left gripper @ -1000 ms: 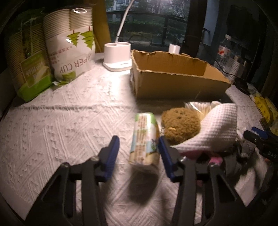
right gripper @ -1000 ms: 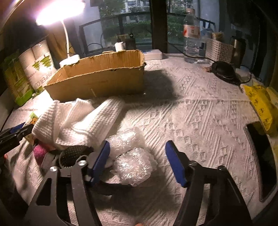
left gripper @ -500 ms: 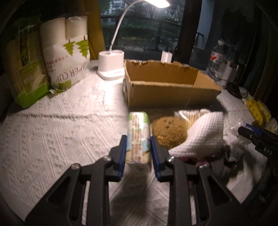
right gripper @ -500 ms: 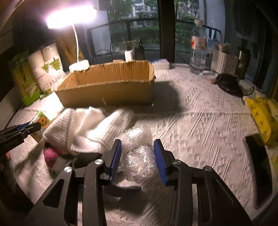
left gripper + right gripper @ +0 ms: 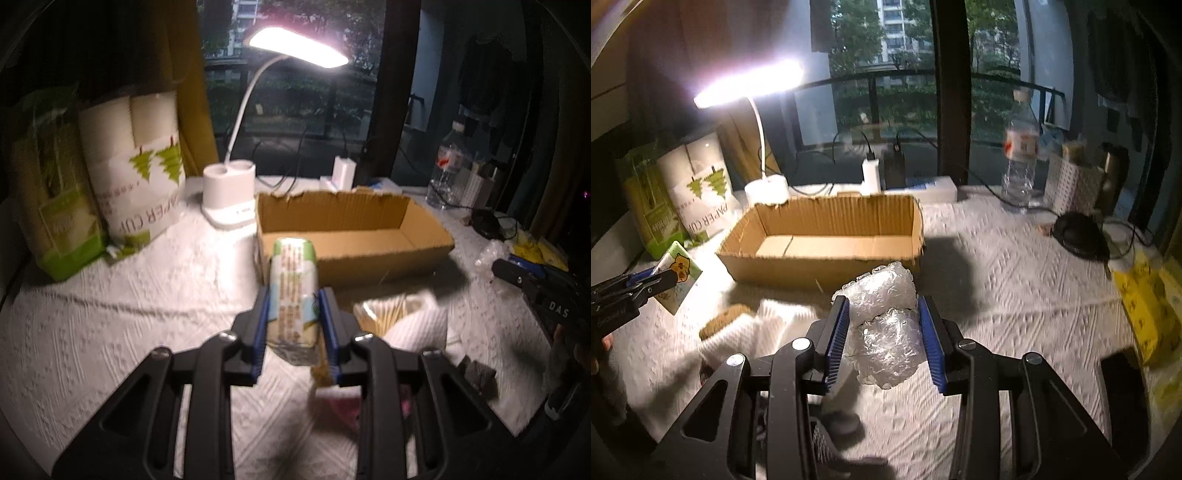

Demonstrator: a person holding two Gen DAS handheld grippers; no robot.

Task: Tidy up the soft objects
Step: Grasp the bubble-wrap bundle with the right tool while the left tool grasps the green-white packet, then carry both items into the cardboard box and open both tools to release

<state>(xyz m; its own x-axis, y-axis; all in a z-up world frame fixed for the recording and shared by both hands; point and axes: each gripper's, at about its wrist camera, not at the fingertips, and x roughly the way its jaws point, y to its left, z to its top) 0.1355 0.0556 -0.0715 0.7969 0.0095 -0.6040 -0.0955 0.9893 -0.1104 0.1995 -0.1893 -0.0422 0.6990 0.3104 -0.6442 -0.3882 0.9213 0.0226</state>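
Observation:
My left gripper (image 5: 293,306) is shut on a small green-and-white tissue pack (image 5: 293,291), held above the white tablecloth in front of an open cardboard box (image 5: 354,229). My right gripper (image 5: 882,314) is shut on a crumpled wad of bubble wrap (image 5: 882,314), also lifted, with the cardboard box (image 5: 827,240) just beyond it. In the right wrist view the left gripper (image 5: 652,278) shows at the left edge with the tissue pack (image 5: 677,269). A white waffle towel (image 5: 417,328), a brown sponge (image 5: 720,325) and a pack of cotton swabs (image 5: 384,314) lie on the cloth below.
A lit desk lamp (image 5: 229,199) and packs of paper cups (image 5: 136,177) stand at the back left. A water bottle (image 5: 1019,155), a white mesh basket (image 5: 1075,188) and a black round device (image 5: 1078,236) sit at the back right. A yellow bag (image 5: 1148,306) lies at the right edge.
Both grippers closed, the left on the tissue pack and the right on the bubble wrap, and both rose off the cloth with their loads, so the box interior shows.

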